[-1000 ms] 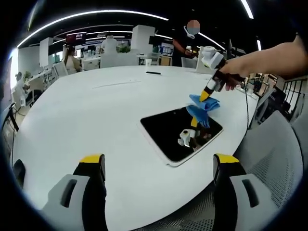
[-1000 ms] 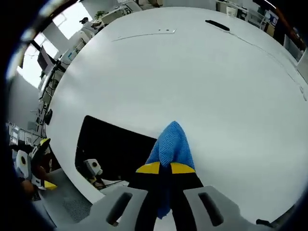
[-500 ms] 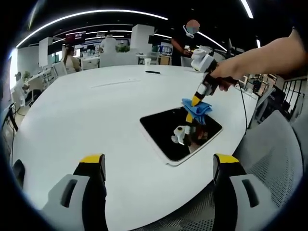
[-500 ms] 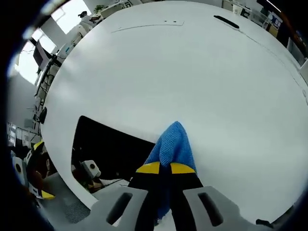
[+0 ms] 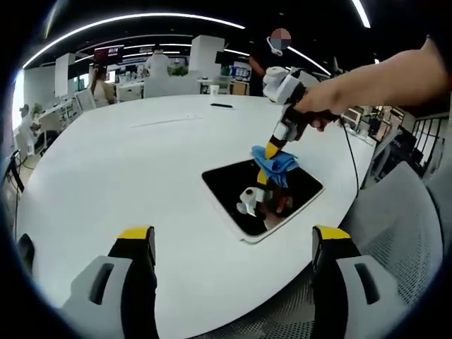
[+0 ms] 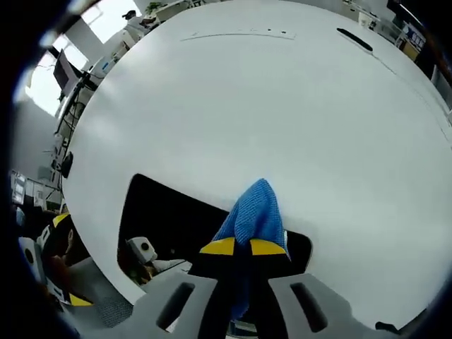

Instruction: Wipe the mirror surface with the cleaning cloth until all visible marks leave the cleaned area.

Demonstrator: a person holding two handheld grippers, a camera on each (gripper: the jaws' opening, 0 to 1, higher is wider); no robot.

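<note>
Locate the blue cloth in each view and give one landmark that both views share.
Left gripper view: the blue cloth sits right of centre, pinched by the right gripper over the mirror's far edge.
Right gripper view: the cloth is low at centre, rising from between the closed jaws.
Shared landmark: the dark mirror on the white table.

The mirror [image 5: 263,198] lies flat on the table [image 5: 141,162], near the table's edge. The right gripper [image 5: 270,150] stands over the mirror's far side with the cleaning cloth [image 5: 277,164] clamped between its jaws, the cloth on the glass. The left gripper [image 5: 233,247] sits at the table's near edge, apart from the mirror. In the right gripper view, the cloth [image 6: 251,215] lies on the mirror [image 6: 176,226], at its middle.
</note>
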